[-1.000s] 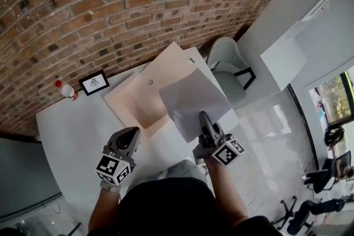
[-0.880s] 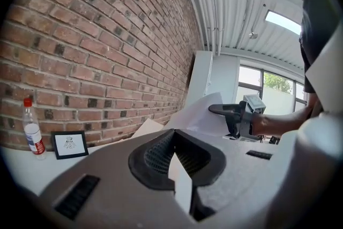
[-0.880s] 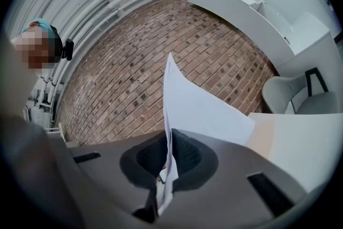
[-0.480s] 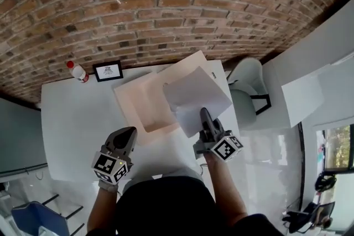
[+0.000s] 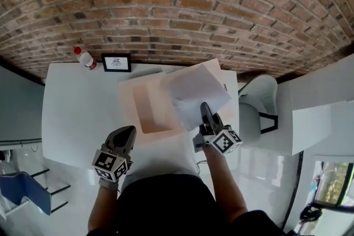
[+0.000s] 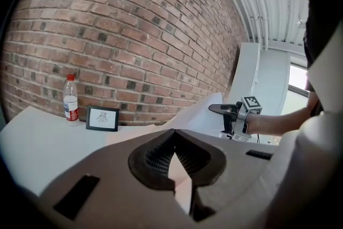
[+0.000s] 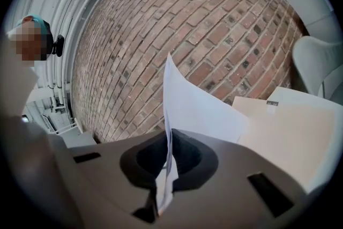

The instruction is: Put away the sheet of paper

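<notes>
Right tongs: my right tongs (image 5: 204, 109) are pinched tight on the near edge of the sheet of paper (image 5: 196, 91). In the right gripper view the paper stands on edge between the pads and rises out past them.
Left tongs: my left tongs (image 5: 127, 132) are closed with nothing in them. They hang over the near part of the table (image 5: 77, 113), well apart from the paper.
Where the sheet is: it is in the air, fanned out ahead of my right tongs. It sits over the right-hand part of the pink folder (image 5: 145, 110), which lies open on the table.
How it will handle: I judge it very light, thin and floppy. Held by one edge, it bows, and a quick swing would probably make it flap or fold. It looks smooth, so a slack pinch could let it slide, and a twist at the pads would crease it.
Where to hold: a flat pinch just in from an edge, as I have now. A second pinch with my left tongs on a side edge should keep it flat on the way in.
Folder: I cannot tell whether it is a flat folder or a shallow case.
Nearby: a bottle (image 5: 84, 58) and a picture frame (image 5: 116, 62) stand at the back by the brick wall (image 5: 177, 8), well clear.
</notes>
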{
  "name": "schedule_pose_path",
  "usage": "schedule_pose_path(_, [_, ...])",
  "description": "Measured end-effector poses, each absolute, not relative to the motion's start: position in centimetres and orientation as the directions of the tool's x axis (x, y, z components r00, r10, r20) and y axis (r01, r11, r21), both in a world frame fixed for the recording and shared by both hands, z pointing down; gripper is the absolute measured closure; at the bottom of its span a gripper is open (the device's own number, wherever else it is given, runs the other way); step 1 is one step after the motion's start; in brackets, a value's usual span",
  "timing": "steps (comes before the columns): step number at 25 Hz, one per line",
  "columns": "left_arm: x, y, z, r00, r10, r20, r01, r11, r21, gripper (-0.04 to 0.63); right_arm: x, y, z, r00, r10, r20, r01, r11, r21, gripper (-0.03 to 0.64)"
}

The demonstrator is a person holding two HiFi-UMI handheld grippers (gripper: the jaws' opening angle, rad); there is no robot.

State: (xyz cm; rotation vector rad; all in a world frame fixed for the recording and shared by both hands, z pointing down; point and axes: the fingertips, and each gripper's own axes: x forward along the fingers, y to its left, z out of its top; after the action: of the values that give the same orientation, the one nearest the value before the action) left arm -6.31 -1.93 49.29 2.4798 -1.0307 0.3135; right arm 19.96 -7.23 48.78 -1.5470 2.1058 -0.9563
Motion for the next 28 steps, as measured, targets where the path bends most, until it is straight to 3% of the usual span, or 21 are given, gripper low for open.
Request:
schedule_pose_path(11, [-5.9,-2.0,52.4,0.636,-0.629,0.447,-0.770,-0.553,0.318,0.592,21.7,-9.4,54.1,-0.332,-0.928,0.170,-0.671,0.105,-0.734,0.609])
schedule_pose_path(28, [-3.5,-0.7,54.5,0.679,-0.555,0.480,-0.728,-0.595,0.342,0.592,27.2,-3.4,59.8,-0.159,-0.932,0.326,-0.721,-0.116,-0.683,0.609])
